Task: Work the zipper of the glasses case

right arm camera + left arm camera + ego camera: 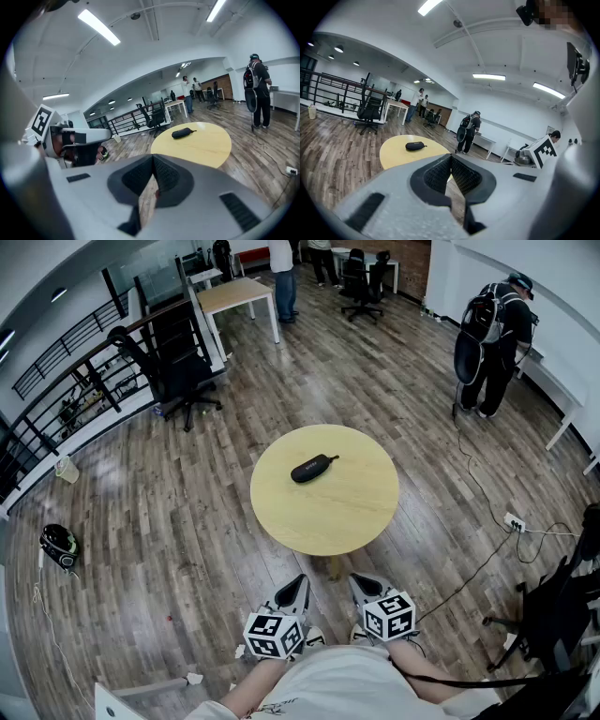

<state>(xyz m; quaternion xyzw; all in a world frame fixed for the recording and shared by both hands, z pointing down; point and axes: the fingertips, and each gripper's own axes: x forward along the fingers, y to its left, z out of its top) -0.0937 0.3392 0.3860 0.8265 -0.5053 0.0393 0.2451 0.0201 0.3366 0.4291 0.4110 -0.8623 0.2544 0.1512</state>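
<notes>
A black zipped glasses case (312,468) lies on a round yellow table (356,512), left of its middle, its pull cord pointing right. Both grippers are held low near the person's body, short of the table's near edge. My left gripper (297,583) is shut with nothing in it, and my right gripper (360,581) is likewise shut and empty. In the left gripper view the case (415,146) sits far beyond the closed jaw tips (451,157). The right gripper view shows the case (183,132) on the table (211,145), well past its closed tips (153,157).
A person with a backpack (492,338) stands at the far right by a white desk. A power strip and cable (514,521) lie on the wooden floor right of the table. Black office chairs (183,371) and a railing stand at left; a helmet (58,546) lies on the floor.
</notes>
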